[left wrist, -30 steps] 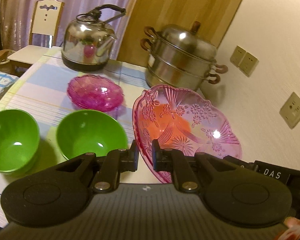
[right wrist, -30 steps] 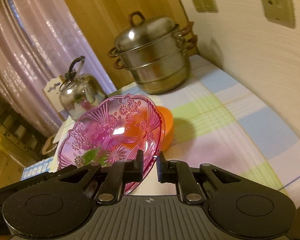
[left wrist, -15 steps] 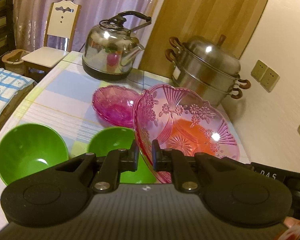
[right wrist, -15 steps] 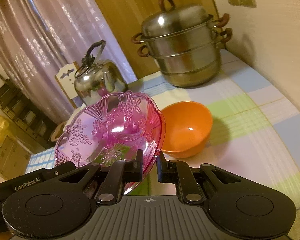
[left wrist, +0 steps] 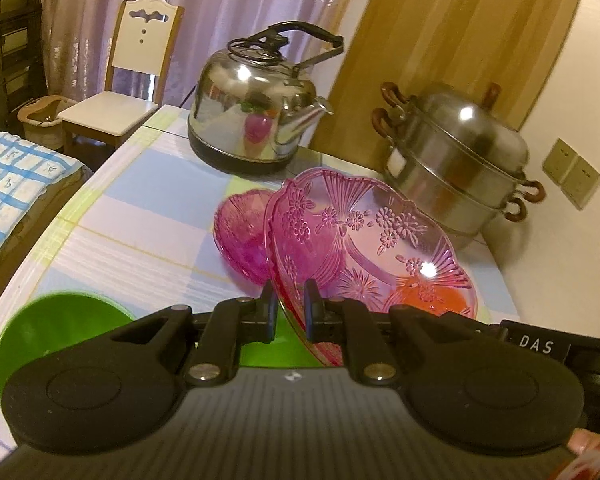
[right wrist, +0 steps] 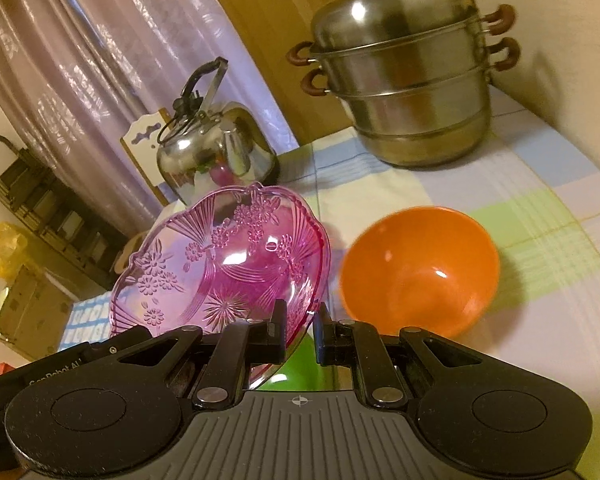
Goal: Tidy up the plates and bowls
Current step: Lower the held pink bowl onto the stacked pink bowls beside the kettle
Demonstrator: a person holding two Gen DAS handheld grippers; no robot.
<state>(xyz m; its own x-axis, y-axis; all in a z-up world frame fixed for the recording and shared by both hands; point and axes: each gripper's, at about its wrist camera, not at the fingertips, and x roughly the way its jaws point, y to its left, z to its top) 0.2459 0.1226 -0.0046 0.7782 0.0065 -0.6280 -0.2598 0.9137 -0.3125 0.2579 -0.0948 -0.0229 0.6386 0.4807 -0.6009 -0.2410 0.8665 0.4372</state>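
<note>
A large pink glass plate [left wrist: 364, 240] with flower patterns is held tilted above the table by both grippers. My left gripper [left wrist: 288, 304] is shut on its near rim. My right gripper [right wrist: 300, 324] is shut on the opposite rim of the same plate [right wrist: 220, 264]. A smaller pink glass bowl [left wrist: 240, 236] sits on the table, partly behind the plate. An orange bowl [right wrist: 420, 272] stands to the right; it shows through the plate in the left wrist view [left wrist: 428, 296]. A green bowl [left wrist: 56, 332] sits near left, another [left wrist: 276, 352] under the left fingers.
A steel kettle [left wrist: 256, 120] stands at the back of the checked tablecloth [left wrist: 140, 216]. A stacked steel steamer pot [left wrist: 456, 160] stands at the back right by the wall with sockets [left wrist: 572, 176]. A white chair [left wrist: 116, 92] is beyond the table's far left edge.
Both grippers have carried the large pink plate leftward and toward the small pink bowl. The orange bowl now stands uncovered to the right, and the green bowls have slid down under the left gripper.
</note>
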